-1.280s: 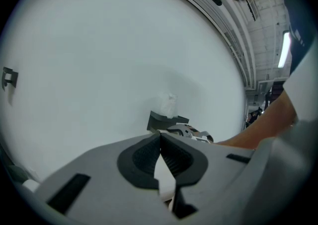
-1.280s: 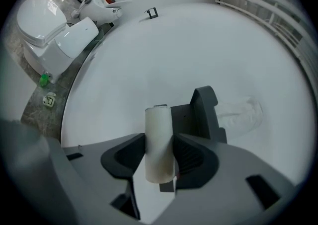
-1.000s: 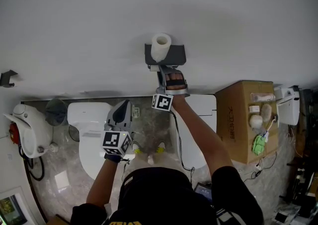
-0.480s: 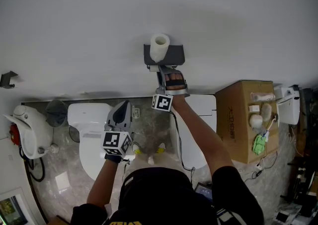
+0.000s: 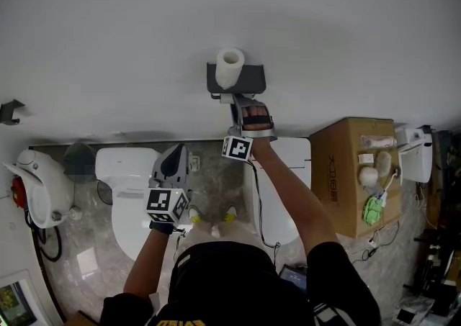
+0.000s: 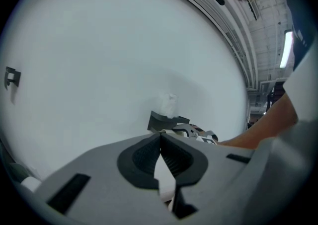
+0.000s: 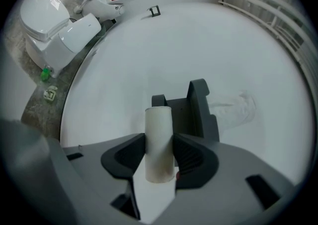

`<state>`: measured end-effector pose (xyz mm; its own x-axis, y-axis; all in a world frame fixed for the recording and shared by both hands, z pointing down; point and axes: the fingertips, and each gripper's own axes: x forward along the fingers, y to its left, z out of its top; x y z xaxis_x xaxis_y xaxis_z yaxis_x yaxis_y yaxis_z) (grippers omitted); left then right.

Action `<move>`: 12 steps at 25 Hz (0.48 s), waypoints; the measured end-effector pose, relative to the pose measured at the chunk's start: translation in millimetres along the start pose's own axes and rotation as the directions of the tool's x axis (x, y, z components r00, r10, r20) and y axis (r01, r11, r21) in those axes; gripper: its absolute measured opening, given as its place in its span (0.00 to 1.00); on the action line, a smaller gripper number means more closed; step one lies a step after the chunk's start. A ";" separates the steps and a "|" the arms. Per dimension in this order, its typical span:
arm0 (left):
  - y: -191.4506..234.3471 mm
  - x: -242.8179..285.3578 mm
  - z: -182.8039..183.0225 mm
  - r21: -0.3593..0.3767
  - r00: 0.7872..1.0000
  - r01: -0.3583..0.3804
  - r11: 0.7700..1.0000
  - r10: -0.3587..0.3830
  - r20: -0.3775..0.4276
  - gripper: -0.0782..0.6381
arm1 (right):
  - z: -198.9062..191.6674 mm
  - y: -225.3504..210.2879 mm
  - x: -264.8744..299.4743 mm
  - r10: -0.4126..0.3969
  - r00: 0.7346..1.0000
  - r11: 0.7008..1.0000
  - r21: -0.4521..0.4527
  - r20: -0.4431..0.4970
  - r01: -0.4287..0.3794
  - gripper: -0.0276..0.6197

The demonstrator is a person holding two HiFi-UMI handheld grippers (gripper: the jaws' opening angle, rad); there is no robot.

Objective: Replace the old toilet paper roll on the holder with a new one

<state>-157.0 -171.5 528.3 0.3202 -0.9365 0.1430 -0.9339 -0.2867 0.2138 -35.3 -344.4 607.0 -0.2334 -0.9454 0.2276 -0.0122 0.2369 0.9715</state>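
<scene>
The old tube (image 7: pixel 159 124) is being pinched crosswise in the right gripper (image 7: pixel 159 144) fingers, just in front of the holder (image 7: pixel 191 110). The left gripper (image 6: pixel 160 139) is being held farther back, fingers pressed together, empty.

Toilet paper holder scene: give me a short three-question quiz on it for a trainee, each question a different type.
1. True or false: the left claw is shut with nothing in it.
2. Multiple choice: what does the right claw grip? A) a full paper roll B) a bare cardboard tube C) a brush
3. Short answer: where does the white paper roll sit?

Key: 1 true. 2 B. 3 on top of the dark holder on the wall.
</scene>
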 end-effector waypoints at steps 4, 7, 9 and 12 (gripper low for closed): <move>-3.2 -0.1 -1.9 -0.005 1.000 -0.003 1.000 0.003 0.004 0.12 | -7.1 -0.7 -2.7 -0.003 1.000 1.000 0.001 -0.001 0.003 0.32; -5.2 -1.0 -3.5 -0.007 1.000 -0.008 1.000 0.008 0.004 0.12 | -14.5 1.4 -6.5 -0.005 1.000 1.000 -0.014 -0.014 0.004 0.32; -4.4 0.7 -3.1 -0.001 1.000 -0.009 1.000 0.009 0.004 0.12 | -18.2 1.2 -6.1 -0.007 1.000 1.000 -0.021 -0.021 0.006 0.32; -5.9 1.4 -1.8 0.001 1.000 -0.007 1.000 0.007 0.005 0.12 | -23.0 1.2 -7.7 -0.007 1.000 1.000 -0.019 -0.027 0.006 0.32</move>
<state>-150.8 -170.7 529.0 0.3129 -0.9395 0.1394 -0.9363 -0.2805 0.2115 -11.1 -342.0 608.0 -0.2067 -0.9527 0.2228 0.0043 0.2269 0.9739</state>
